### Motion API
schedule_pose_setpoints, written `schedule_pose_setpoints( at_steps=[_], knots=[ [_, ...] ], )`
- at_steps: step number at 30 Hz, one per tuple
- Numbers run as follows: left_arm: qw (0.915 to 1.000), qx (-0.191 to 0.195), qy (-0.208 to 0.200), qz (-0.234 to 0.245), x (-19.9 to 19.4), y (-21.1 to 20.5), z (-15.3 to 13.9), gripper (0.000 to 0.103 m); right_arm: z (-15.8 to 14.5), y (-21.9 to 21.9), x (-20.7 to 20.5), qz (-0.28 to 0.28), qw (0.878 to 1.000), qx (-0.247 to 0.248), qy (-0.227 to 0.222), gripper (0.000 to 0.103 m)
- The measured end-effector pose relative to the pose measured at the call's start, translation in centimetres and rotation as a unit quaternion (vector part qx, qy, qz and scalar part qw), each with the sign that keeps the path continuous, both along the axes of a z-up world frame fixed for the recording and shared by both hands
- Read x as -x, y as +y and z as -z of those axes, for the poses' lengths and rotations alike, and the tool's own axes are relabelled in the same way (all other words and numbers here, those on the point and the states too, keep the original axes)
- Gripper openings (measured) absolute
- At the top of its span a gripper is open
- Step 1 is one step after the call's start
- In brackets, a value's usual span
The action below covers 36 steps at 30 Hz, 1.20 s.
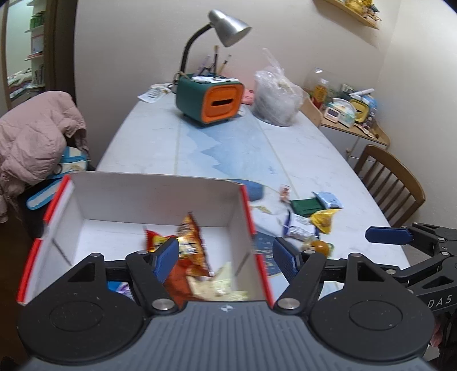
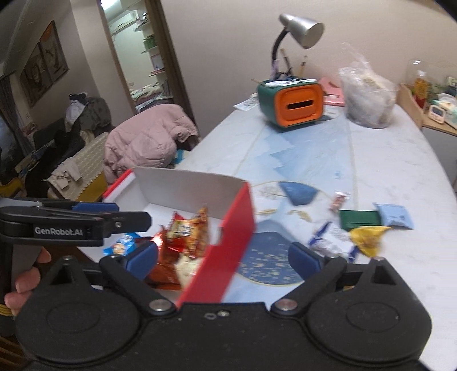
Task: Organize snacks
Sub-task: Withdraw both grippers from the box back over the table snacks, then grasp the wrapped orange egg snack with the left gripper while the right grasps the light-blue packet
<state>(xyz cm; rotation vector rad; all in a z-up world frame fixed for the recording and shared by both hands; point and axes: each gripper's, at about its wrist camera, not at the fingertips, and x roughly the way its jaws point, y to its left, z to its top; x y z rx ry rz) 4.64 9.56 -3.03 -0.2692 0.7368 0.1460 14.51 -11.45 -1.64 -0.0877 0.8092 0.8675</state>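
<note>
Over the near end of the surface [image 1: 160, 137] both grippers hang above a red-edged white box [image 1: 154, 197], and neither is carrying anything. Left gripper [image 1: 225, 258] has its jaws fairly wide, one blue pad over the box and the other out past its right wall; the orange snack packet [image 1: 190, 242] seen between them is lying in the box, not pinched. Right gripper [image 2: 224, 258] is wider yet, as wide as it seems to go, straddling that same red wall [image 2: 228, 237] with nothing pressed between the pads. A person's hand [image 2: 24, 279] is visible on the left handle. Inside the box sit the orange packets, a pale packet [image 1: 217, 281] and a small blue one [image 2: 122, 242] near the front corner, so the collecting is well under way, I'd judge. Still loose on the surface, well to the right of the box, lies a little cluster: a yellow packet [image 2: 367, 238], a green packet [image 2: 360, 219], a light blue packet [image 2: 395, 218], a white and blue wrapper [image 2: 331, 237] and a small sweet [image 2: 340, 199] farther back. Open jaws make sense here: both tools look free for the next pick-up, and that cluster is the likely target. Far back stand a green and orange box [image 1: 210, 100], a lamp [image 1: 227, 27] and a plastic bag [image 1: 275, 97], apart from the snacks.
</note>
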Motion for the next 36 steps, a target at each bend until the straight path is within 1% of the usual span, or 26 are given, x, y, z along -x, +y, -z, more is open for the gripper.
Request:
schedule_pose_setpoints(
  at_steps=[1, 3, 4, 11, 15, 20, 25, 31, 36],
  knots=[
    [1.0, 0.002, -0.001, 0.003, -0.2, -0.5, 0.0, 0.072, 0.1, -0.7, -0.1, 0.003, 1.0, 0.0, -0.003, 0.101],
    [0.9999, 0.007, -0.003, 0.011, -0.7, -1.6, 0.1, 0.078, 0.2, -2.0, -0.5, 0.009, 1.0, 0.001, -0.003, 0.101],
    [0.9999, 0.009, -0.006, 0.013, -1.0, -2.1, 0.2, 0.078, 0.2, -2.7, -0.6, 0.013, 1.0, 0.002, -0.004, 0.102],
    [0.9992, 0.024, -0.002, 0.032, -3.4, -5.9, 0.7, 0.079, 0.6, -7.3, -2.6, 0.034, 0.999, 0.008, -0.004, 0.102],
    [0.999, 0.016, 0.005, 0.041, -4.8, -8.0, 1.1, 0.079, 0.9, -9.6, -4.2, 0.041, 0.999, 0.019, -0.005, 0.102],
    [0.9989, 0.011, 0.02, 0.042, -6.6, -10.3, 2.2, 0.079, 1.5, -12.4, -6.7, 0.04, 0.999, 0.034, -0.01, 0.102],
    [0.9984, 0.008, 0.039, 0.039, -8.7, -12.5, 3.6, 0.079, 2.7, -14.7, -9.4, 0.036, 0.998, 0.048, -0.003, 0.102],
    [0.9969, 0.018, 0.07, 0.03, -11.6, -14.5, 5.5, 0.079, 4.5, -16.4, -12.4, 0.019, 0.998, 0.061, 0.004, 0.102],
    [0.9944, 0.032, 0.101, 0.012, -14.0, -15.6, 7.6, 0.079, 5.9, -17.2, -14.9, 0.003, 0.997, 0.079, 0.006, 0.102]
  ],
)
